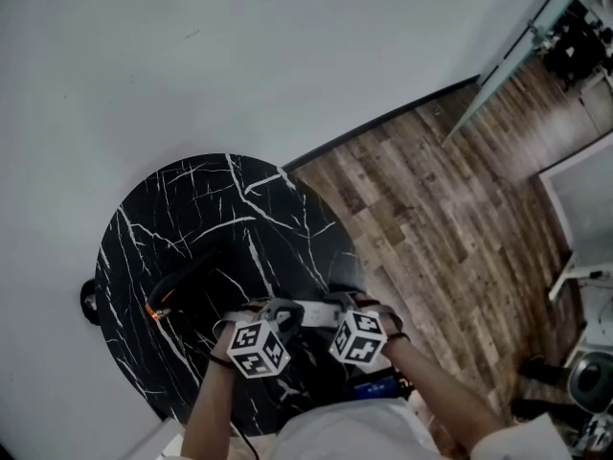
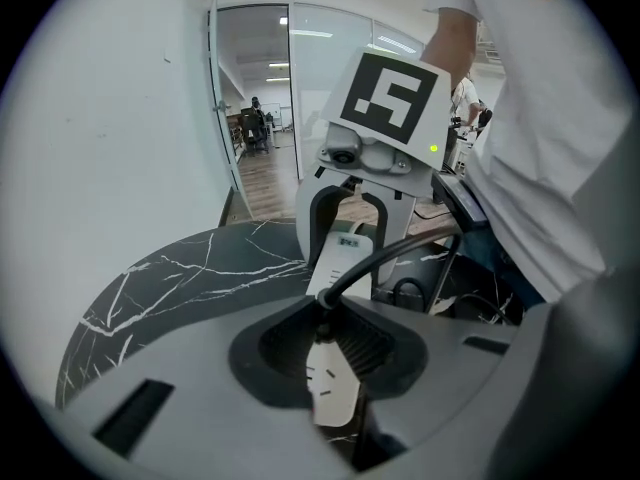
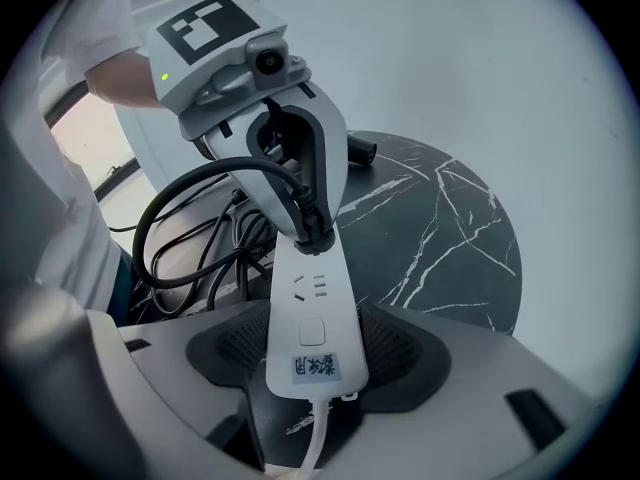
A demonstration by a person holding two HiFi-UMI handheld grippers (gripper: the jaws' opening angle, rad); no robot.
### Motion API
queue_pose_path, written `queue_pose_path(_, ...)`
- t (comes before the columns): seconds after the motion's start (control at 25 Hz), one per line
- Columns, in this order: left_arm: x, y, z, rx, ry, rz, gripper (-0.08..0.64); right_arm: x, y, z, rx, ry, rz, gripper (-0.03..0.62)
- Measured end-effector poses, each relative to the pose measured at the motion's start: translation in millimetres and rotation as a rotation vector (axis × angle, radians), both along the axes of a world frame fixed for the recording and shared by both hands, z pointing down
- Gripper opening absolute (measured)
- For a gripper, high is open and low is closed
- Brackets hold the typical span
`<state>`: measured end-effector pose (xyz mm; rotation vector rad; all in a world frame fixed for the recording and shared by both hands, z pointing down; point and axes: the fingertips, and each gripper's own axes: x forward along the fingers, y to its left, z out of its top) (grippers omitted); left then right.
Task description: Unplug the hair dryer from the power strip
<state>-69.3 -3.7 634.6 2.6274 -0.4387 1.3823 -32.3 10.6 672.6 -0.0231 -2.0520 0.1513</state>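
Closest in, the right gripper stands wide around the label end of the white power strip, its pads right against the long sides in what looks like a hold. The left gripper is pinched narrow on the black plug seated in the strip's far socket. All this sits at the near edge of the round black table, just in front of the person.

From where I stand, the worry is the right side. If those pads are only resting there, the whole strip will ride up with the plug instead of letting go. A pull off to one side could jam the pins. The black cord loops in a loose tangle beside the strip, so a sharp tug could snag it and drag the hair dryer.

The dryer itself is hard to make out: a dark shape on dark marble, left of the grippers, with a small orange glow beside it. The plug's pins are buried in the socket, so how deep they sit is unclear. The strip's white lead runs out of view below.
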Motion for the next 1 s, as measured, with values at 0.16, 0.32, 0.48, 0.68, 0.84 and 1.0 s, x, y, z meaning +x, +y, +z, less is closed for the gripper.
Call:
queue_pose_path(0.16,-1.1,0.3,4.9,-0.069,0.001,0.01,0.055,1.6,-0.6,1.6,0.004,0.019,0.0,0.267)
queue_pose_path(0.32,-1.0,-1.7,4.7,-0.084,-0.012,0.031,0.055,0.1,0.8,1.2,-0.062,0.068,-0.007,0.268)
queue_pose_path(0.48,-0.7,-1.4,5.3,-0.082,-0.006,0.004,0.055,-1.7,0.2,2.9,-0.017,0.065,-0.013,0.27)
queue_pose_path(0.68,-0.8,-2.0,4.4,-0.052,-0.005,0.01,0.055,0.2,0.5,9.5,0.044,0.109,-0.016,0.27)
queue_pose_path(0.84,-1.5,0.1,2.9,0.006,-0.038,-0.057,0.055,-0.4,2.5,9.8,0.044,0.115,-0.023,0.27)
queue_pose_path(1.0,-2.7,0.9,5.7,-0.057,-0.024,-0.071,0.055,-0.2,2.9,9.8,0.043,0.116,-0.027,0.27)
